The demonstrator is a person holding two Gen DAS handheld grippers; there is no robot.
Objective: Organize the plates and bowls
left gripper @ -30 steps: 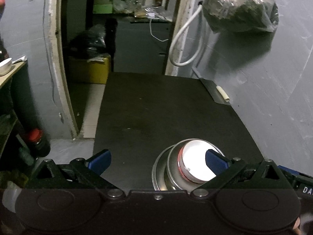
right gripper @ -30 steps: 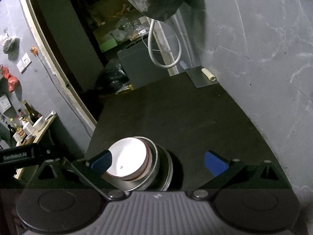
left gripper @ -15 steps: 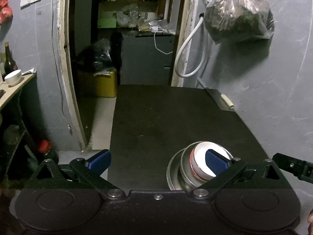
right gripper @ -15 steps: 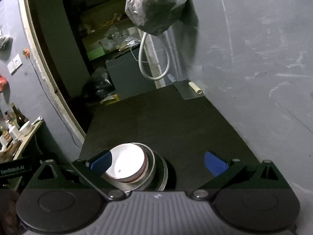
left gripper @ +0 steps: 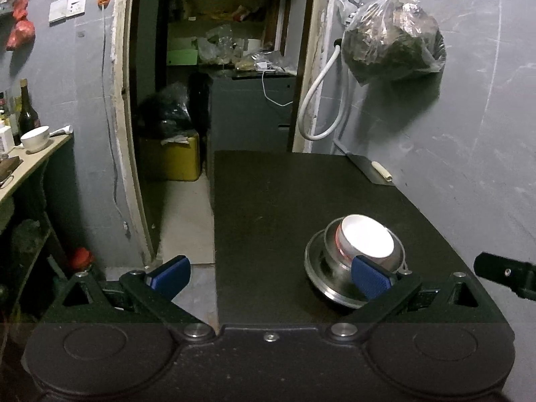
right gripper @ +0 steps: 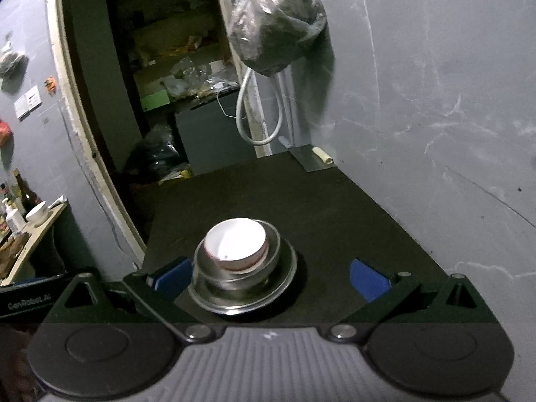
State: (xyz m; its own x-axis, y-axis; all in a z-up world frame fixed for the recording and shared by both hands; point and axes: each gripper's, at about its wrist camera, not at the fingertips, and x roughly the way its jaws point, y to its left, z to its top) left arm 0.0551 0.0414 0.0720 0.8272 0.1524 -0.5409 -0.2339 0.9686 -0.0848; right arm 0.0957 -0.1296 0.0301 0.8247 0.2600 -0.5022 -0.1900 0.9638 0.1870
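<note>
— Locating stack: where? 
— White bowl nested in steel bowl on steel plate, near end of dark worktop.
— Grippers?
— Left gripper and right gripper: jaws spread wide, empty.

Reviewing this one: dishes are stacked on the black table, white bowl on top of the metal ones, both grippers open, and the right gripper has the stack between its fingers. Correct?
Not quite. In the right wrist view the stack sits ahead of the right gripper, near its left finger, not between the fingers. The rest holds: the white bowl is on top, the stack is on the black table, and the left gripper is open too.
</note>
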